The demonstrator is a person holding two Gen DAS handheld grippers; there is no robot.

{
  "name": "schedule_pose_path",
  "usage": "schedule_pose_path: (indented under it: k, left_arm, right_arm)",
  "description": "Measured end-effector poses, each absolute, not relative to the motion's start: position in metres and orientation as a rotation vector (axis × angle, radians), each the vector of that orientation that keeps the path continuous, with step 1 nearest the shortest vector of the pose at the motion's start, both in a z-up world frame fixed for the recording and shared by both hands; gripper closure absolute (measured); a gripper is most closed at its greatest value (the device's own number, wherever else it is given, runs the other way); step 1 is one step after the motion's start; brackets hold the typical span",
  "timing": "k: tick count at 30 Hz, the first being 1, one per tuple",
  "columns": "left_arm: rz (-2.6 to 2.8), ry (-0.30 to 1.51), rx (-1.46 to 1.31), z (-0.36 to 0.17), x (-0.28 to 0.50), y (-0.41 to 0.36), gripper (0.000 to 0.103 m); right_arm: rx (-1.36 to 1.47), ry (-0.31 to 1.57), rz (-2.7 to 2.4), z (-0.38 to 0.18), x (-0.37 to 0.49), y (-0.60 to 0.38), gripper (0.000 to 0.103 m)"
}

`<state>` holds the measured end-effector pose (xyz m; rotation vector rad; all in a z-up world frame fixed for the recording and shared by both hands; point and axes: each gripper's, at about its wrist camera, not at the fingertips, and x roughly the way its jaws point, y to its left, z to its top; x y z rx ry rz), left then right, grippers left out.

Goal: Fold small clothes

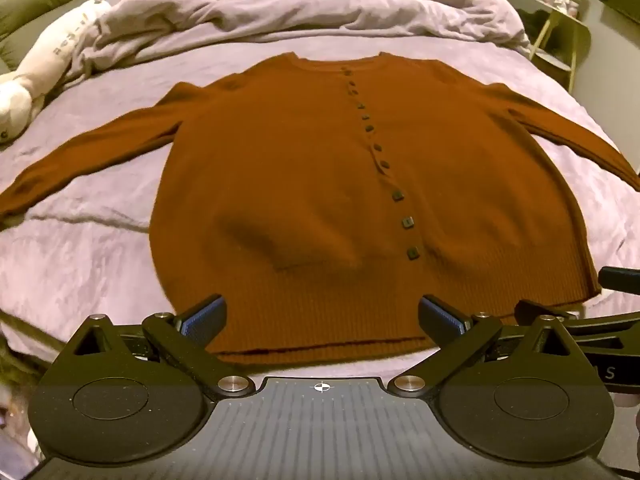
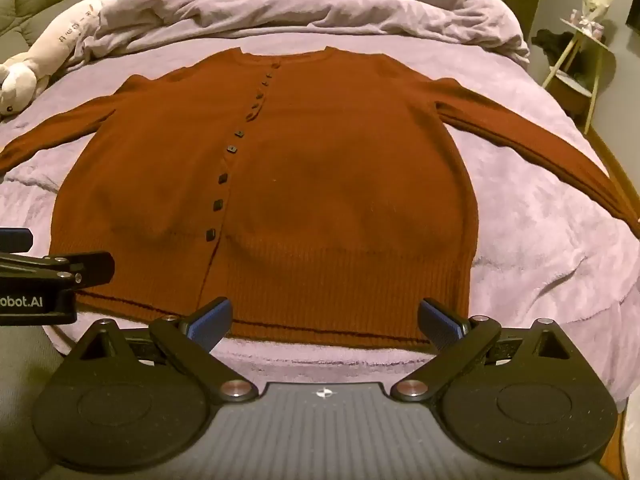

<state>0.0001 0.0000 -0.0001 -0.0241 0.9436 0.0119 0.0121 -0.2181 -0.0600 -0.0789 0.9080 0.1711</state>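
Note:
A rust-brown buttoned cardigan [image 1: 288, 184] lies flat and face up on a lilac bed sheet [image 1: 88, 240], sleeves spread out to both sides, hem towards me. It also shows in the right wrist view [image 2: 328, 184]. My left gripper [image 1: 322, 316] is open and empty, hovering just short of the hem's left half. My right gripper [image 2: 324, 318] is open and empty, just short of the hem's right half. The left gripper's body shows at the left edge of the right wrist view [image 2: 48, 280].
A crumpled lilac duvet [image 1: 304, 4] is bunched at the far end of the bed. A white plush toy [image 1: 44, 64] lies at the far left. A small side table [image 2: 580, 60] stands right of the bed. A green sofa [image 2: 36, 4] is at back left.

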Motion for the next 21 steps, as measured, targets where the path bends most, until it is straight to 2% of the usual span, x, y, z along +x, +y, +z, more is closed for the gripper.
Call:
schedule_pose_path:
  k: [9,21]
  left_arm:
    - [0.018,0.952,-0.019,-0.006,-0.002,-0.001,0.0]
    - [0.007,0.965,-0.035,-0.004,0.001,-0.001,0.0]
  right_arm:
    - [-0.099,0.904,0.162,-0.046,0.017,-0.209,0.004]
    - [-0.092,0.874,0.177,-0.057,0.01,-0.214,0.004]
